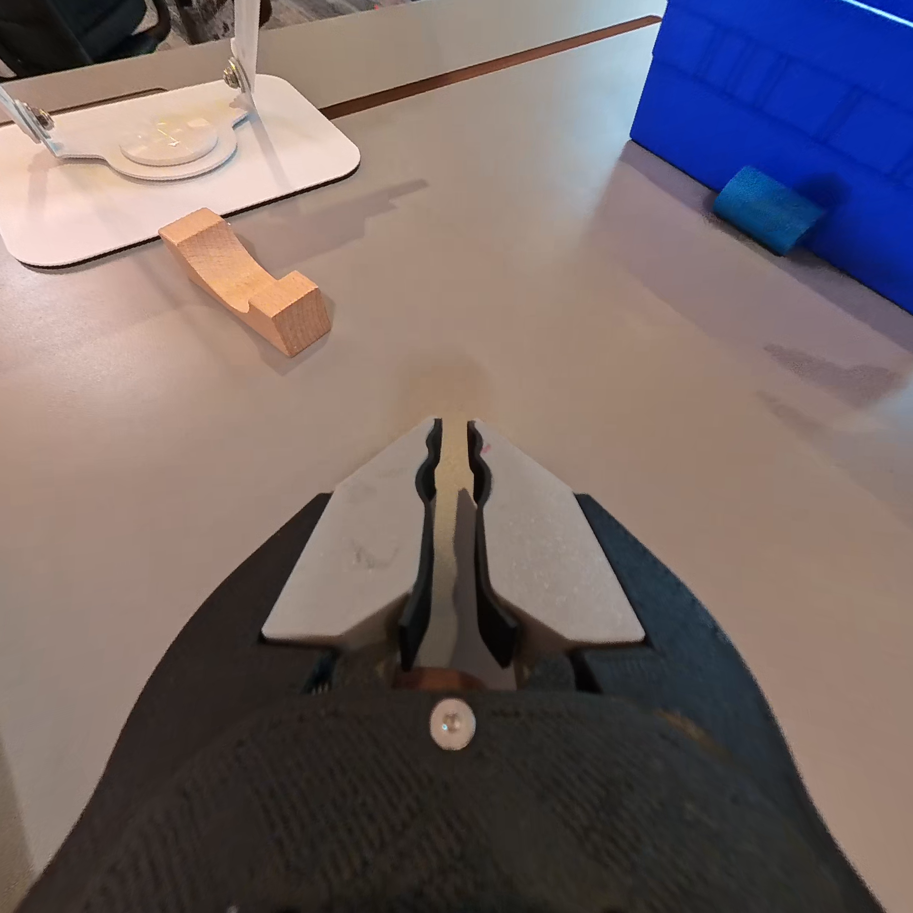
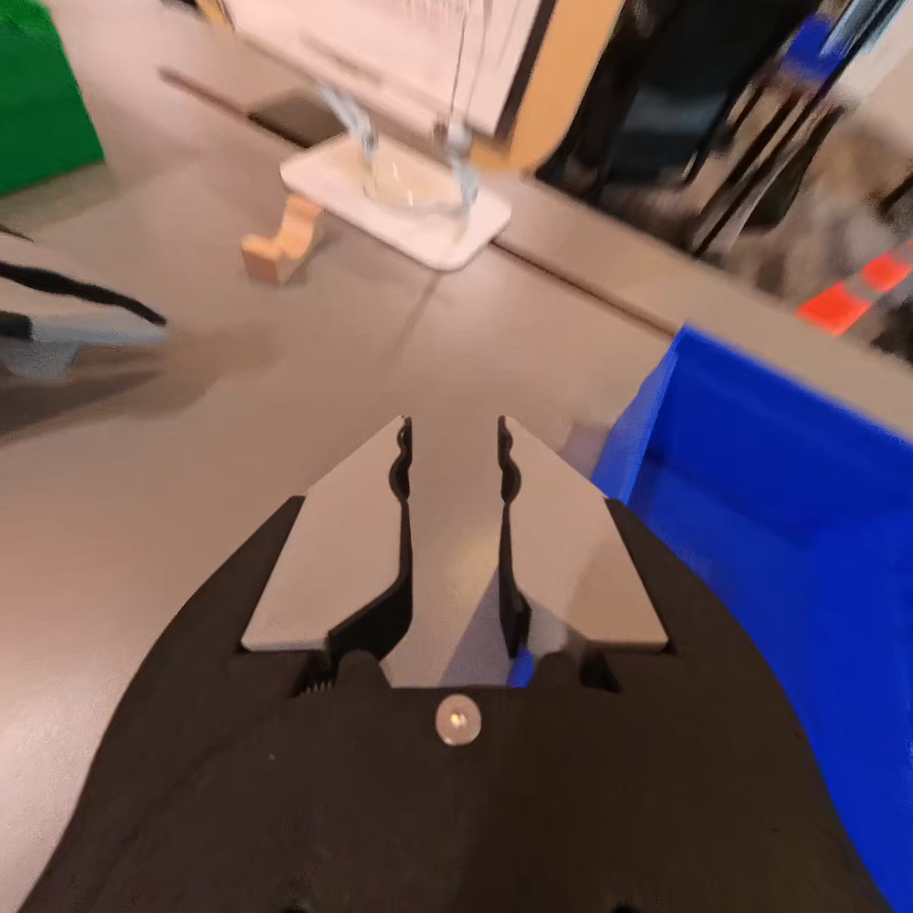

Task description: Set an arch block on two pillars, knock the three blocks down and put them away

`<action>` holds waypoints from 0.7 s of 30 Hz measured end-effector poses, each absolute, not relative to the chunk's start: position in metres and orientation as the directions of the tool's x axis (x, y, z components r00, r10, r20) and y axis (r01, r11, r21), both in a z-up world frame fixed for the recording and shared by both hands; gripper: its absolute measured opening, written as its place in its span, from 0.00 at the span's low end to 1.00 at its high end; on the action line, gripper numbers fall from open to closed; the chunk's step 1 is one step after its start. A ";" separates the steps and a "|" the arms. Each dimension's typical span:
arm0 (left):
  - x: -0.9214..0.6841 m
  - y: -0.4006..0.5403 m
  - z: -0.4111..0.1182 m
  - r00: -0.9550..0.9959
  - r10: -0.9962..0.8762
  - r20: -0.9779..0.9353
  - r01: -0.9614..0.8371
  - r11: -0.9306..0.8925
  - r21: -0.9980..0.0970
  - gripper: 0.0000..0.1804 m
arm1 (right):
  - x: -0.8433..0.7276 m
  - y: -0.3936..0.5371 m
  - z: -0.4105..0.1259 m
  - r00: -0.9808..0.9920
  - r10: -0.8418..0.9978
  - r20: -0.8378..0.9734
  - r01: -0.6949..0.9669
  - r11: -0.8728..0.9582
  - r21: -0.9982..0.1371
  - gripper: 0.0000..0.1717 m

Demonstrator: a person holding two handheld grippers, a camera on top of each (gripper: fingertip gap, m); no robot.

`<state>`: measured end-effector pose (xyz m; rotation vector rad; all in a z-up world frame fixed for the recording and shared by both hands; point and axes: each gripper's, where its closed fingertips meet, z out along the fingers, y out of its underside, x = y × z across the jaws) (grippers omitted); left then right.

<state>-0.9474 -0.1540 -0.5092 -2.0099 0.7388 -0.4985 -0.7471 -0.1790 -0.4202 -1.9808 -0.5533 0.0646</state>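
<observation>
A wooden arch block (image 1: 242, 276) lies on its side on the grey table (image 1: 494, 296), against the front edge of a white stand base (image 1: 173, 163). It also shows blurred in the right wrist view (image 2: 281, 242). A blue rounded block (image 1: 766, 210) lies on the table against the outer wall of the blue bin (image 1: 790, 123). My left gripper (image 1: 453, 422) is shut to a narrow slit with nothing between its pads, and hovers over bare table. My right gripper (image 2: 454, 420) is open and empty, just left of the blue bin (image 2: 766, 494). The left gripper also shows at the right wrist view's left edge (image 2: 99, 333).
The white stand base (image 2: 395, 207) with metal legs stands at the back of the table. A green bin (image 2: 39, 99) is at the far left. A dark seam (image 1: 494, 64) runs across the table's back. The right wrist view is motion-blurred. Left tips to right tips: about 25 centimetres. My right gripper is the nearer one to the blue rounded block (image 1: 766, 210): about 12 centimetres, against 25 centimetres.
</observation>
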 end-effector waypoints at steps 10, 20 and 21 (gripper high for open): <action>-0.943 -0.158 -0.511 0.721 -0.692 0.037 -0.335 -0.395 -0.856 0.05 | -0.714 -0.202 -0.473 0.916 0.371 0.155 0.377 -0.661 -0.649 0.06; -0.942 -0.159 -0.512 0.717 -0.695 0.039 -0.339 -0.398 -0.852 0.05 | -0.662 -0.190 -0.477 0.961 0.203 0.187 0.276 -0.702 -0.657 0.00; -0.942 -0.159 -0.512 0.716 -0.697 0.037 -0.342 -0.397 -0.852 0.05 | -0.662 -0.188 -0.476 0.964 0.194 0.182 0.266 -0.697 -0.666 0.05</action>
